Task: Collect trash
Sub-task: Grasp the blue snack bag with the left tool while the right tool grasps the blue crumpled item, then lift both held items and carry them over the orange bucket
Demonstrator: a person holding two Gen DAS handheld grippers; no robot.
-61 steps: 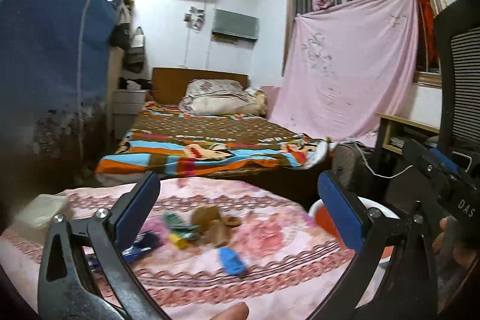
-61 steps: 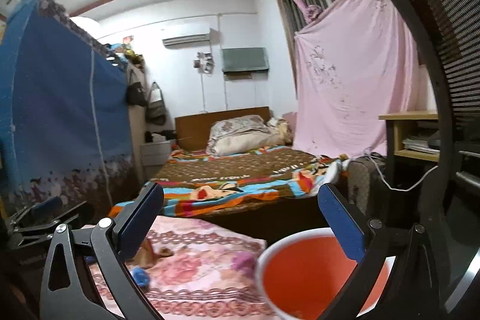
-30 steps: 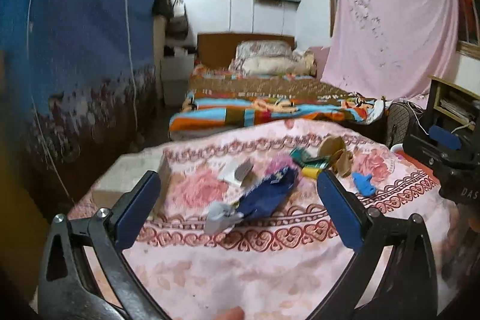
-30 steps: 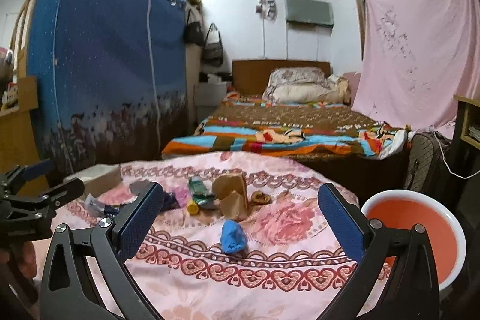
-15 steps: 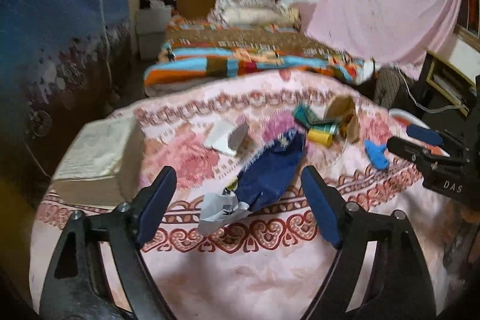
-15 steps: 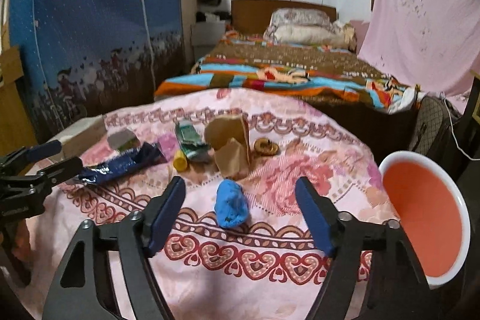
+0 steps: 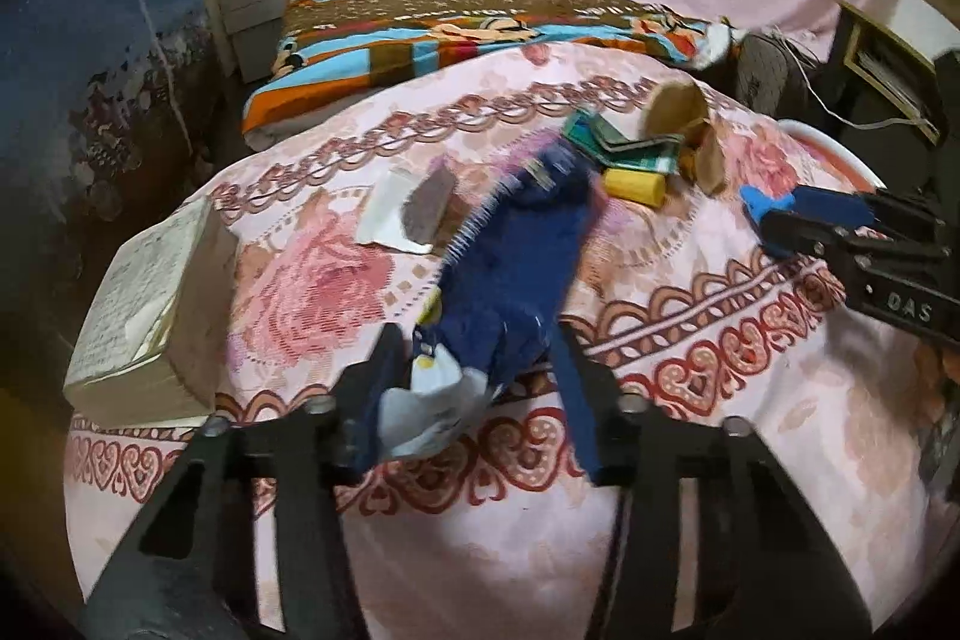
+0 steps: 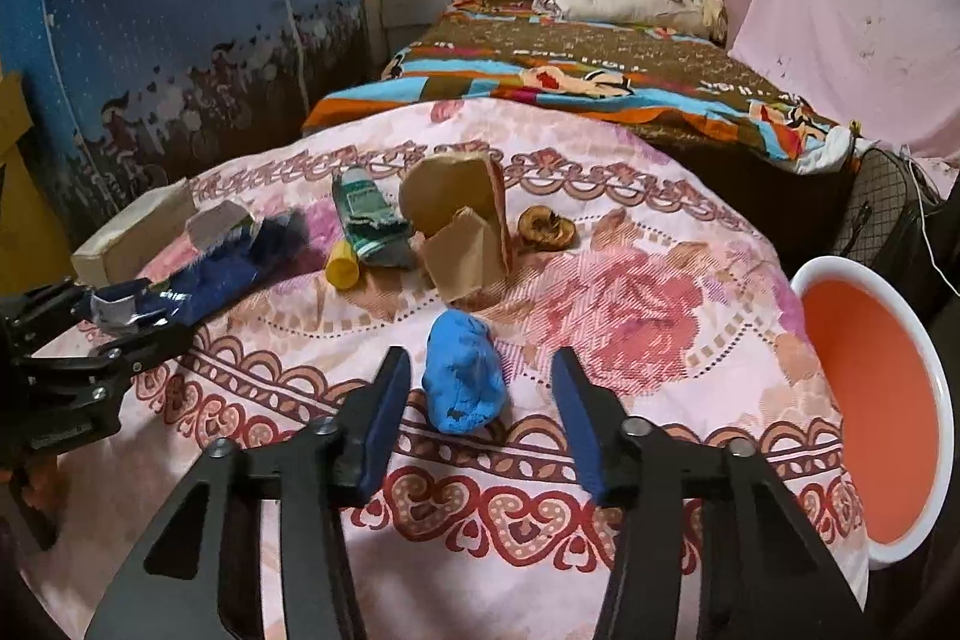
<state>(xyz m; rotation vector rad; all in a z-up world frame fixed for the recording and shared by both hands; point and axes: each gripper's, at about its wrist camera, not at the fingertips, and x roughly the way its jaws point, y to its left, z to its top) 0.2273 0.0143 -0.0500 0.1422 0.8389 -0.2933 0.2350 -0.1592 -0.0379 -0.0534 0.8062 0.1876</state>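
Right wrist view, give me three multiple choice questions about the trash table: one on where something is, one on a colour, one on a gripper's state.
1. Where is the bin?
A. at the table's right edge
B. on the bed
C. among the trash

2. What colour is the crumpled lump between the right gripper fingers?
A. yellow
B. bright blue
C. green

3. How is the left gripper set?
A. shut on the cardboard
B. out of view
C. open around the dark blue wrapper

Answers: 1 A, its white rim sits beside the tablecloth at right. 2 B, it is plainly blue. 3 C, the wrapper's near end lies between the spread fingers.
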